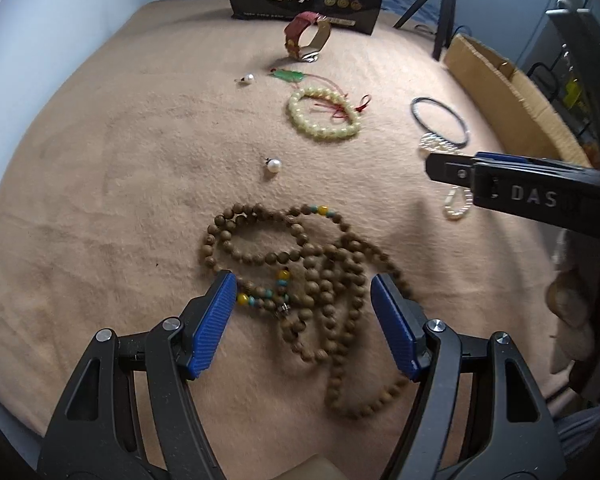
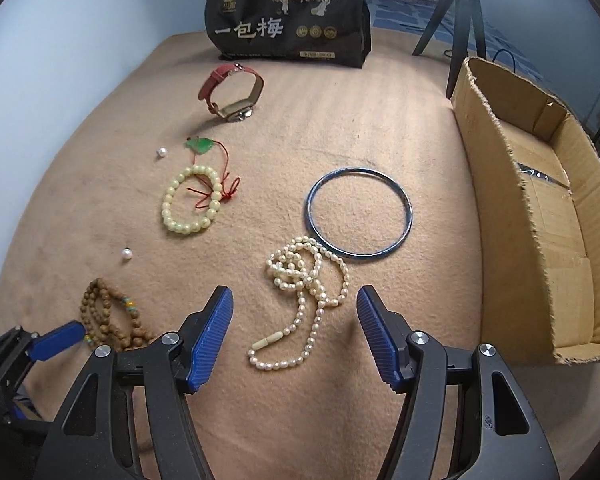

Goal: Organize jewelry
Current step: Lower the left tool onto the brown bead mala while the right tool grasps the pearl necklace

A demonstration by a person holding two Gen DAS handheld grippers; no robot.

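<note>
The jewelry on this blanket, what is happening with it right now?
A person is sorting it with a gripper in each hand. The left gripper is open over the brown wooden bead necklace, and the right gripper is open over the pearl necklace. Neither holds anything yet. The cardboard box is empty; the blue bangle and watch lie untouched.

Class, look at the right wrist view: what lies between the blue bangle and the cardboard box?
Nothing: in the right wrist view, only bare tan blanket separates the blue bangle from the cardboard box.
</note>
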